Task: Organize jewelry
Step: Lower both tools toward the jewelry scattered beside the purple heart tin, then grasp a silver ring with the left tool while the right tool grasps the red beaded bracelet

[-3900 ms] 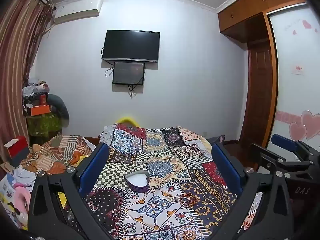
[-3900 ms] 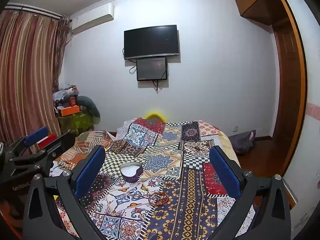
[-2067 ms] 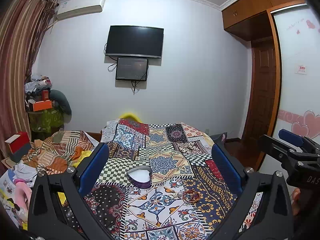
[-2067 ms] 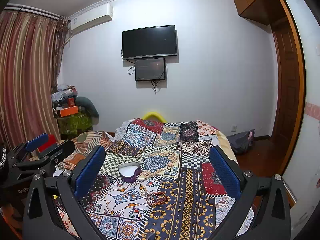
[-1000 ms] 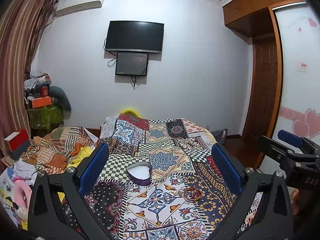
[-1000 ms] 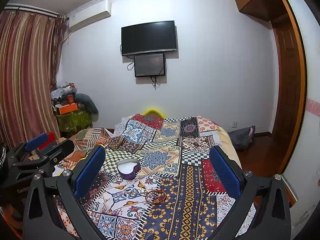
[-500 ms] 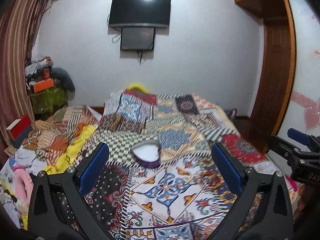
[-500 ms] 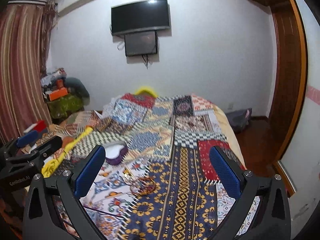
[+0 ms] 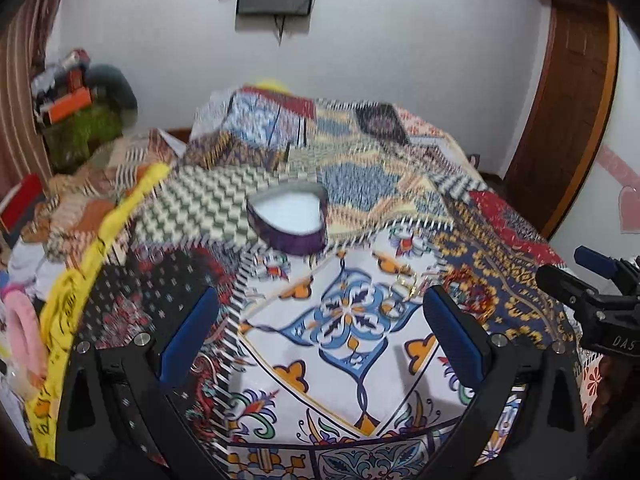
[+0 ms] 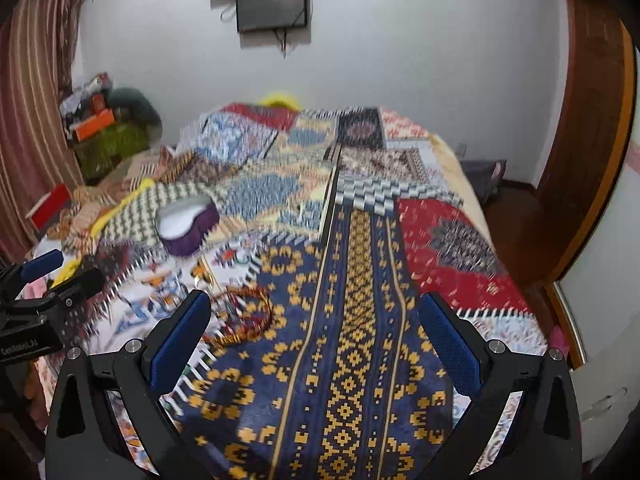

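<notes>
**A:** Left wrist view has the jewelry dead ahead: a red-and-gold beaded bracelet (image 9: 470, 292) lying flat on the patchwork bedspread (image 9: 348, 364), a few thin rings (image 9: 400, 300) touching or just beside it, too blurred to count. Heart-shaped purple box (image 9: 290, 220) sits open farther up the bed, white lining showing, nothing in it that I can see.

**B:** And the tools?

**A:** Left gripper (image 9: 320, 340) is spread wide, nothing between the blue pads (image 9: 188, 340), hovering over the white tile patch. Bracelet lies just past its right-hand fingertip, box ahead and slightly left.

**B:** Right wrist view agrees: bracelet (image 10: 244, 314) hugs the left fingertip of the right gripper (image 10: 316, 344), which is also wide apart and empty. Box (image 10: 186, 226) is up and to the left from here.

**A:** So the bracelet sits between the two tools, off-centre for both.

**B:** Looks about equally near to each. My read: whichever goes must slide sideways toward the other to centre the loop between its fingers, then carry it forward to the box.

**A:** It's a flat loop, no clear long axis; I'd pinch one edge of the ring.
</notes>
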Demonstrator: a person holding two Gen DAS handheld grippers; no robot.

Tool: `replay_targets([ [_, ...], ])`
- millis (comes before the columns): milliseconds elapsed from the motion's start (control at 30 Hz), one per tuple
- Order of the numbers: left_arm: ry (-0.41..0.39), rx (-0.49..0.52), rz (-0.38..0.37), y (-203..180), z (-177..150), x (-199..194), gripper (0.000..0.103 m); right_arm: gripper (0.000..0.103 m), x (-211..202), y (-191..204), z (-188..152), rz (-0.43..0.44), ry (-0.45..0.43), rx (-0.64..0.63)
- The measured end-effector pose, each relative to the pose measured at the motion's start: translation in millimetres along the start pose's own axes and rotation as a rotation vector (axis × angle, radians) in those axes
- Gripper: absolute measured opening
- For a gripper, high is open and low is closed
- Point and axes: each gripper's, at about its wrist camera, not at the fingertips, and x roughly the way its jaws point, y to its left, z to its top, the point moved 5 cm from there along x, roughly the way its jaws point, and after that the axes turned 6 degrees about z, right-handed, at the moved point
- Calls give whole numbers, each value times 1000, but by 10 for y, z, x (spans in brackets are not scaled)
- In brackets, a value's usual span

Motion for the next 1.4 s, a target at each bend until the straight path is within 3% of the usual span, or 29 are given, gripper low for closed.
replay_targets([
  [167,91,41,8,-64,-126,230,102,102,128,-16,-49,38,46,-6],
  [467,162,60,-84,-225,-196,398,73,68,319,108,-50,137,108,-38],
  [633,165,94,-125,-355,-187,428,55,54,377,191,-28,171,120,-62],
  [933,143,150,-133,-479,-145,454,37,37,475,187,-20,186,143,-55],
  [1133,140,153,-146,-489,-122,491,32,34,559,111,44,185,163,-57],
  [1267,138,159,-154,-510,-120,528,32,25,683,135,45,190,202,-93],
  [1400,137,162,-168,-523,-111,552,30,25,725,191,12,203,213,-137],
])
